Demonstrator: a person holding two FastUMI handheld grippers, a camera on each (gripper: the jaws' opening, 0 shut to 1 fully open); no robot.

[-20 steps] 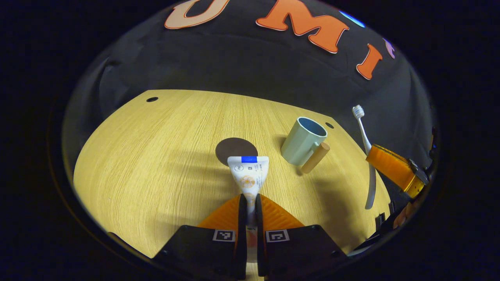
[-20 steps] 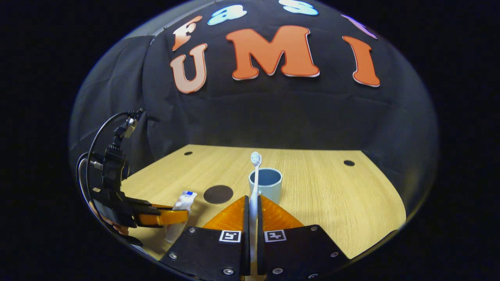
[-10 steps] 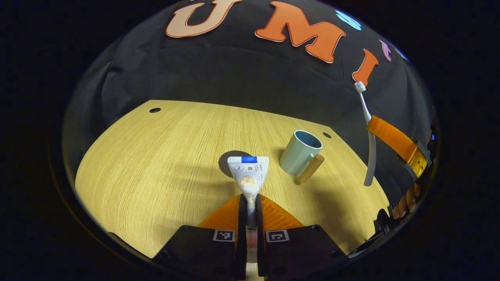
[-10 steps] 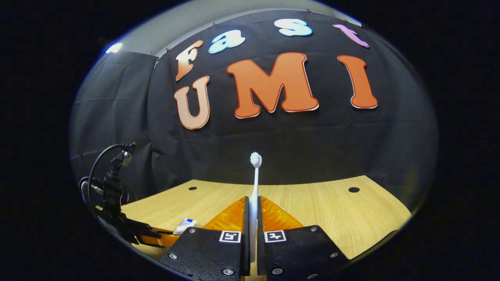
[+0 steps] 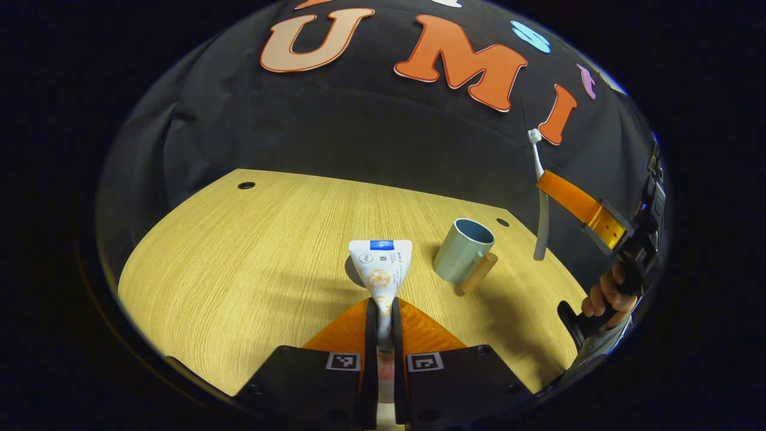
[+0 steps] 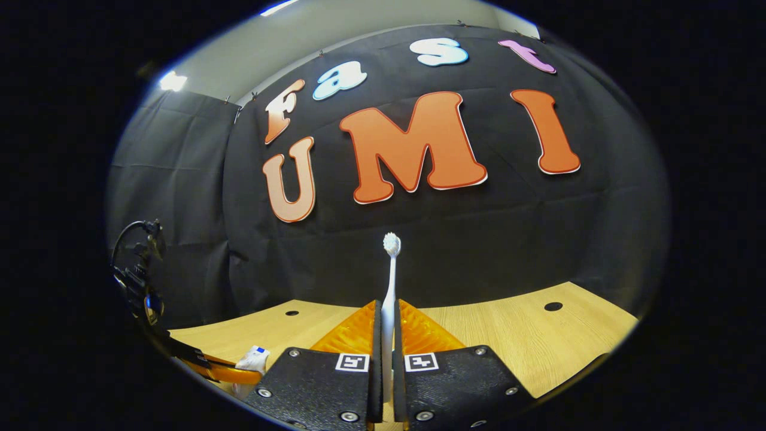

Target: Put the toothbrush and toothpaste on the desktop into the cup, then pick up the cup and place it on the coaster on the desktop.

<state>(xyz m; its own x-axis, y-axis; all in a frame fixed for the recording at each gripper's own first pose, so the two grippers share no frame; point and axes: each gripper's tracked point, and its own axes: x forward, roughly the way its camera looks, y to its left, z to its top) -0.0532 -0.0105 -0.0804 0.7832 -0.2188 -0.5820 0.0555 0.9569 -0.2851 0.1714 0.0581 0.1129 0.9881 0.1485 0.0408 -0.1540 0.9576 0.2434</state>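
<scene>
My left gripper is shut on a white toothpaste tube that points forward above the wooden desktop. A pale blue-green cup with a wooden handle stands upright ahead to the right. The tube hides most of the dark round coaster. My right gripper is shut on the white toothbrush, held upright with the bristles on top. In the left gripper view the toothbrush hangs high over the desktop, right of the cup, in the right gripper, held by a hand.
The desktop has small round holes near its far edge. The black cloth wall stands close behind it. In the right gripper view the left gripper with the toothpaste tube and its cable show low at the left.
The right gripper has risen and tilted up with the toothbrush, so the cup left its view. The left gripper has lifted and tilted slightly with the toothpaste; the coaster slid behind the tube.
</scene>
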